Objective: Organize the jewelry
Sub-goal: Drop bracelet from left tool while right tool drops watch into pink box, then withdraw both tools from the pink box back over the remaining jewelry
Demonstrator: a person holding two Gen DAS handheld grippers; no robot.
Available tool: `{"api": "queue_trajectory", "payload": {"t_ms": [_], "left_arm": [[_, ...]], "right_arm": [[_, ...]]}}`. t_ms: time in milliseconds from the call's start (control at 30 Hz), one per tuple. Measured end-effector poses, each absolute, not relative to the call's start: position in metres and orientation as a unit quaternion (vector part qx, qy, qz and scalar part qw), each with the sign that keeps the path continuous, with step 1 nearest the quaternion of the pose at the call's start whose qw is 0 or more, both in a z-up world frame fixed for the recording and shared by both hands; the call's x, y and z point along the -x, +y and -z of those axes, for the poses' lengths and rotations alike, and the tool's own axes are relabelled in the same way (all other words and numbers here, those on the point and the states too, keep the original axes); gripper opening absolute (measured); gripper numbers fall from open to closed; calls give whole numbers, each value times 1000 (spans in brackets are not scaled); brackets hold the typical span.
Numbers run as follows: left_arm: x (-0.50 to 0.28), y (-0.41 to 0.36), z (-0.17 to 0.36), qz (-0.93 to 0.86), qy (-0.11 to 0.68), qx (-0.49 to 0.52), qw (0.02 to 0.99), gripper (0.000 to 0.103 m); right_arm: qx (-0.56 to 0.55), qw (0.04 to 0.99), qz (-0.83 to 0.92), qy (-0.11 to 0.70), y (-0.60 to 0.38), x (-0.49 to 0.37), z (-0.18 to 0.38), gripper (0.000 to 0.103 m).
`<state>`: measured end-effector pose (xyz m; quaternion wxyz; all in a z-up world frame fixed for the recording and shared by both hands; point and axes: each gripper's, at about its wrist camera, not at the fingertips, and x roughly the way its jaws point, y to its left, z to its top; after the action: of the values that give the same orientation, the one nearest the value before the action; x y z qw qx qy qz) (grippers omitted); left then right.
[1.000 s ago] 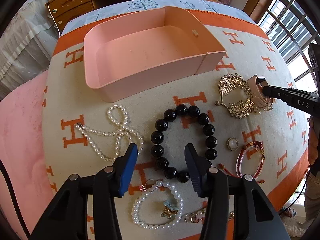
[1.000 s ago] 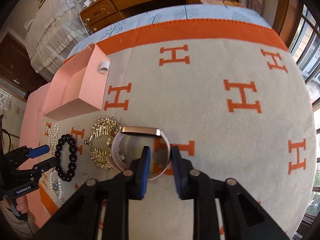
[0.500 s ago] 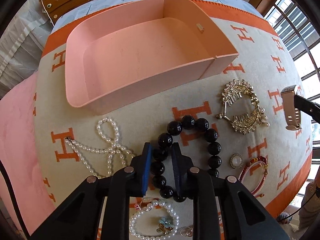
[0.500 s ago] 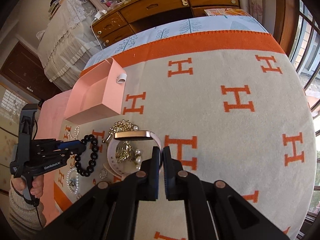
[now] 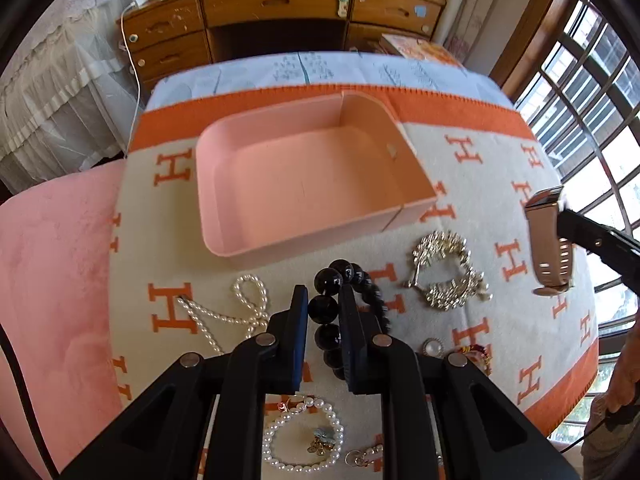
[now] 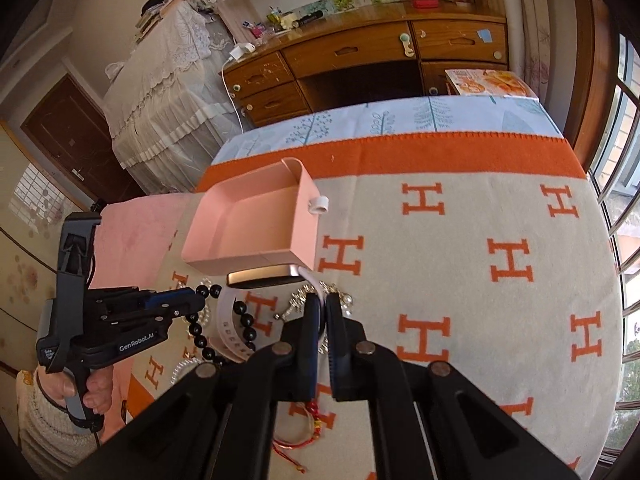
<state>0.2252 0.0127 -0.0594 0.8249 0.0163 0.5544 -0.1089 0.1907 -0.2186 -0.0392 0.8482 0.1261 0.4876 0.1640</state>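
My left gripper (image 5: 323, 307) is shut on the black bead bracelet (image 5: 331, 280) and holds it lifted above the blanket; it also shows in the right wrist view (image 6: 200, 293), with the beads (image 6: 244, 318) hanging from it. My right gripper (image 6: 323, 308) is shut on the strap of a pink-strapped watch (image 6: 262, 277), lifted; the watch also shows at the right of the left wrist view (image 5: 549, 240). The empty pink tray (image 5: 312, 176) sits beyond both, also seen in the right wrist view (image 6: 252, 228).
On the H-patterned blanket (image 5: 500, 320) lie a gold brooch (image 5: 448, 280), a pearl necklace (image 5: 236, 312), a pearl bracelet with charms (image 5: 304, 436), a small round brooch (image 5: 432, 347) and a red cord bracelet (image 6: 304, 424). A wooden desk (image 5: 280, 12) stands behind.
My left gripper has lifted the black bead bracelet off the blanket. My right gripper has raised the watch higher. Both views have tilted up toward the tray.
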Motion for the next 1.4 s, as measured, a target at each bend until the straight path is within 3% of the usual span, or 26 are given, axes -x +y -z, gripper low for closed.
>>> {"api": "queue_trajectory", "payload": {"t_ms": [233,433,667,833,900,967,1033,1400], "left_arm": [[-227,21,-11,95,488,15,868,13],[-238,27,-39,86,455,33,886,13],[-266,34,-2,66,464,36,883,13],[-283,35,34,58,476,28,877,14],[-284,36,43,53,479,24,876,23],[-283,39,48,49,482,29,874,49],[-277,44,50,44,473,36,879,63],[-217,45,26,15,376,-13,926,64]], "right_arm": [[-159,864,-153,453,-183,-226,37,4],[-162,860,-149,460,-149,-259,64,4],[-134,853,-130,488,-130,-276,99,4],[-130,853,-121,491,-135,-274,104,13],[-132,856,-118,487,-139,-272,101,14],[-133,857,-119,483,-144,-269,98,14],[-136,857,-121,482,-147,-264,97,14],[-105,876,-127,453,-158,-208,81,14]]}}
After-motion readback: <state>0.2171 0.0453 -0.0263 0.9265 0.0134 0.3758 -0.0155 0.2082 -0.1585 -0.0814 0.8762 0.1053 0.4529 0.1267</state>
